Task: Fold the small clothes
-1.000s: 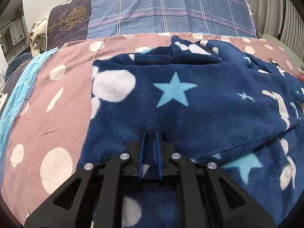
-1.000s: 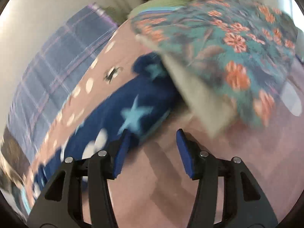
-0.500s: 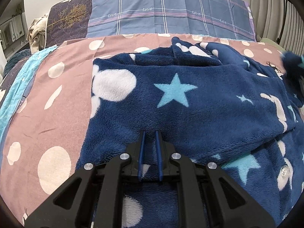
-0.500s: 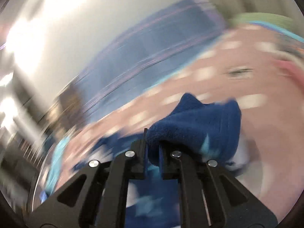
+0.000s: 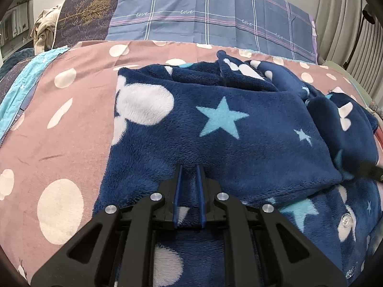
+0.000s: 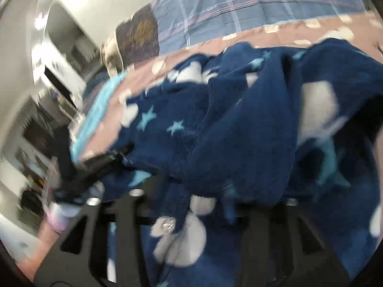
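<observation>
I am holding my left gripper (image 5: 189,171) low over the fuzzy blue top (image 5: 227,129). Its jaws are almost pressed together, and they are pinching a little fold of the blue fuzz near the bottom edge of the folded part. The top is lying on the bed (image 5: 71,110), near the middle and toward the right side. It is dark blue with light blue stars and big white spots. The bed cover is pink with white dots. A blue checked pillow (image 5: 210,16) is leaning at the far edge of the bed, and a dark pillow with a gold tree (image 5: 86,19) is sitting beside it near the far left corner.

My right gripper (image 6: 205,191) is under a big bunch of the same top (image 6: 251,124), and this view is blurry. The fuzz is draping right over the jaws and hiding them, so I cannot tell if they are spread or pinching. A shiny button (image 6: 168,224) is hanging on the cloth just in front. My left gripper (image 6: 95,167) is showing at the left side, touching the top's edge.
</observation>
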Demonstrator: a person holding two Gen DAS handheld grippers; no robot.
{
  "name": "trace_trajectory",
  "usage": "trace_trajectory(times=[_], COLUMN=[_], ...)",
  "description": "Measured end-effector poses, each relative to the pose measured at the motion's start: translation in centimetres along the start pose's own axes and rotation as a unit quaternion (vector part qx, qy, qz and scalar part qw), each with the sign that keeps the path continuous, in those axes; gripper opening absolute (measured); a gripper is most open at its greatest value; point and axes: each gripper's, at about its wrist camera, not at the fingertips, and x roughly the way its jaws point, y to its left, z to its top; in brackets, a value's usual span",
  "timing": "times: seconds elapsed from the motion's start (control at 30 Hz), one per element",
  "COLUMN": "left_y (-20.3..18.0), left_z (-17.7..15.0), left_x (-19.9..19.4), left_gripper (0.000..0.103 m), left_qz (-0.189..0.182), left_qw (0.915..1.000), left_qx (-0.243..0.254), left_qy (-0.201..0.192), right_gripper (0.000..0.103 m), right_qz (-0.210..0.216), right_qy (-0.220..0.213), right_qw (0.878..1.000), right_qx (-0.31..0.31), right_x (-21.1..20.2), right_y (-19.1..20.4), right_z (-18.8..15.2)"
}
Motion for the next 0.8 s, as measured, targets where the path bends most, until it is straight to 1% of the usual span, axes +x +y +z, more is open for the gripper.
trace_trajectory(times=[0.1, 0.17, 0.23, 0.27, 0.3, 0.33, 0.37, 0.4, 0.43, 0.47, 0.5, 0.53, 0.57, 0.6, 0.63, 0.7, 0.77, 0.8], left_y=[-0.1, -0.1, -0.1, -0.1, -0.1, 0.2, 0.5, 0.9, 1.5, 1.8, 2.2, 2.3, 2.1, 1.7, 1.2, -0.5, -2.4, -3.3], left_z=[0.0, -0.1, -0.1, -0.1, -0.1, -0.1, -0.1, -0.1, -0.1, -0.1, -0.1, -0.1, 0.0, 0.1, 0.2, 0.8, 1.3, 1.5], left_x=[0.0, 0.0, 0.0, 0.0, 0.0, -0.1, -0.2, -0.3, -0.5, -0.6, -1.0, -1.3, -1.7, -2.2, -2.6, -3.0, -2.9, -2.7], left_gripper=[0.014, 0.014, 0.014, 0.014, 0.014, 0.015, 0.016, 0.02, 0.026, 0.029, 0.035, 0.041, 0.045, 0.052, 0.055, 0.058, 0.059, 0.059], left_qz=[0.002, 0.002, 0.002, 0.001, -0.001, -0.009, -0.02, -0.036, -0.064, -0.08, -0.104, -0.118, -0.128, -0.141, -0.158, -0.206, -0.222, -0.222], left_qw=[1.0, 1.0, 1.0, 1.0, 1.0, 0.9999, 0.9997, 0.999, 0.997, 0.9955, 0.9927, 0.9908, 0.9897, 0.9881, 0.9859, 0.9777, 0.9747, 0.9748], left_qx=[0.002, 0.001, 0.001, 0.001, -0.001, -0.007, -0.016, -0.026, -0.041, -0.049, -0.059, -0.063, -0.062, -0.056, -0.049, -0.038, -0.026, -0.018], left_qy=[0.0, 0.0, 0.0, 0.0, -0.001, -0.002, -0.003, -0.005, -0.009, -0.012, -0.017, -0.021, -0.023, -0.025, -0.027, -0.013, 0.003, 0.011], right_gripper=[0.053, 0.055, 0.055, 0.055, 0.055, 0.055, 0.055, 0.055, 0.055, 0.055, 0.056, 0.057, 0.057, 0.057, 0.057, 0.057, 0.057, 0.057], right_qz=[-0.019, -0.031, -0.037, -0.031, -0.007, 0.029, 0.083, 0.103, 0.127, 0.131, 0.121, 0.095, 0.074, 0.05, 0.03, -0.013, -0.052, -0.071], right_qy=[-0.032, -0.05, -0.066, -0.064, -0.054, -0.037, -0.012, -0.007, -0.005, -0.008, -0.015, -0.02, -0.024, -0.026, -0.028, -0.029, -0.031, -0.033], right_qw=[0.999, 0.998, 0.997, 0.997, 0.998, 0.999, 0.996, 0.994, 0.991, 0.989, 0.988, 0.989, 0.99, 0.991, 0.992, 0.994, 0.993, 0.992], right_qx=[0.016, 0.033, 0.029, 0.021, 0.007, -0.006, -0.019, -0.027, -0.049, -0.066, -0.09, -0.107, -0.115, -0.119, -0.119, -0.108, -0.102, -0.1], right_x=[-2.0, -2.4, -1.6, -1.1, -0.1, 1.0, 2.0, 2.1, 2.0, 1.7, 1.1, 0.7, 0.4, 0.1, -0.2, -0.9, -0.9, -1.0], right_y=[-2.1, -2.7, -2.1, -1.6, -0.6, 0.6, 2.2, 2.9, 4.1, 4.6, 5.1, 5.1, 4.8, 4.2, 3.5, 1.4, 0.2, -0.3], right_z=[1.7, 2.6, 3.9, 4.3, 4.7, 4.8, 4.9, 4.7, 4.3, 4.0, 3.6, 3.4, 3.0, 2.7, 2.3, 1.4, 0.7, 0.3])
